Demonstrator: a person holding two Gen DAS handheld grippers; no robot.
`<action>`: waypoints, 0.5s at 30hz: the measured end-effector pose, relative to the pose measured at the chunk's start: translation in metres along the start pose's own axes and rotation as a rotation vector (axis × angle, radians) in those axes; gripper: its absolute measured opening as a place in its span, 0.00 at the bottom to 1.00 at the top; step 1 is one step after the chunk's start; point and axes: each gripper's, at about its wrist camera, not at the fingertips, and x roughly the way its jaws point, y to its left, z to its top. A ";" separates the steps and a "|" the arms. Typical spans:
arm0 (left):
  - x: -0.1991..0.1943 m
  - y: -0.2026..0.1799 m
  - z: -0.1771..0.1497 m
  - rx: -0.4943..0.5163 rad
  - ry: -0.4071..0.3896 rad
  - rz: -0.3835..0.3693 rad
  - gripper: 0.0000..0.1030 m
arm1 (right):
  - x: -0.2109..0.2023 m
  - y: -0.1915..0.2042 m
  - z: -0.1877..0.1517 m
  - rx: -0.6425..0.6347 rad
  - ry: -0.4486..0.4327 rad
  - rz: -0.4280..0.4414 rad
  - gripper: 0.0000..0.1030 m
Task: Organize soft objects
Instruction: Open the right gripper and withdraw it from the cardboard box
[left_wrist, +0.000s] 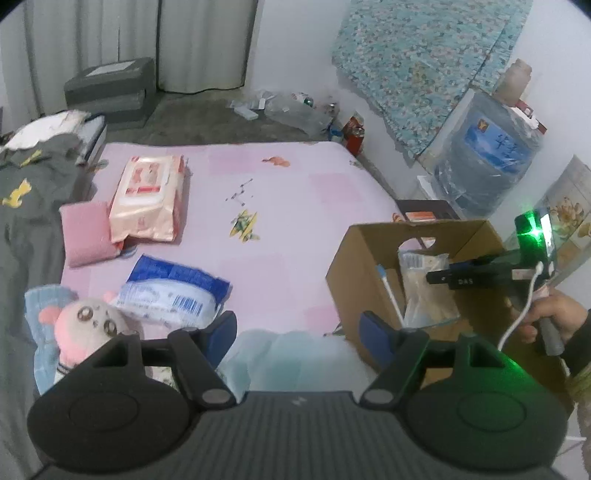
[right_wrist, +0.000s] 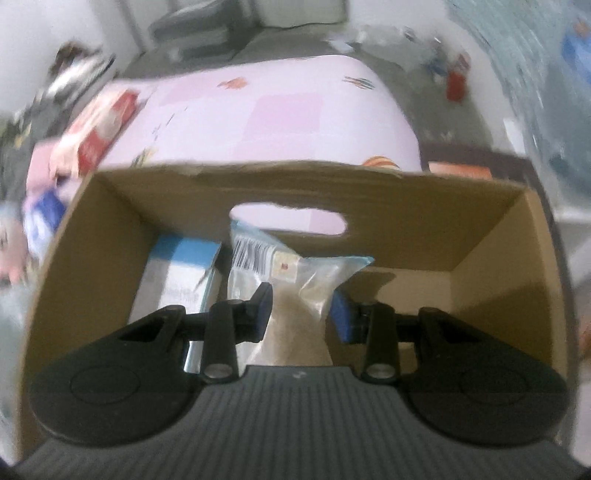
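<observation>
Several soft items spread over pink sheet (left_wrist: 295, 192) in left wrist view: wipes pack (left_wrist: 147, 197) far left, pink sponge (left_wrist: 86, 232) touching its near-left edge, blue bag (left_wrist: 173, 291) nearer, plush (left_wrist: 88, 328) near left, pale cloth (left_wrist: 280, 350) just beyond left gripper (left_wrist: 299, 332). Fingers spread wide, holding nothing. Box (left_wrist: 373, 266) at right, clear pouch (left_wrist: 424, 291) upright inside, right gripper (left_wrist: 443, 277) reaching in over it.

Seen from right wrist, blurred: right gripper (right_wrist: 301, 306) down inside box (right_wrist: 295, 177), pads set at either side of clear pouch (right_wrist: 291, 291), gap moderate; contact or grip impossible to tell. Blue-white carton (right_wrist: 181, 277) standing left of pouch.

Likely handling: pouch light, slick film, contents yielding, so best pinched mid-body or along top seam. Cloth limp, apt to drape and trail; better gathered at a bunched fold. Plush squashy, forgiving, easily taken by head.
</observation>
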 end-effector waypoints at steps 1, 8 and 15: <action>0.000 0.003 -0.002 -0.005 0.003 0.000 0.72 | -0.001 0.002 -0.001 -0.012 0.002 -0.004 0.34; -0.001 0.017 -0.016 -0.036 0.009 -0.010 0.72 | -0.002 0.002 -0.008 -0.018 0.028 0.015 0.32; -0.008 0.020 -0.022 -0.031 -0.023 0.002 0.72 | -0.003 0.003 -0.011 0.061 0.008 0.065 0.33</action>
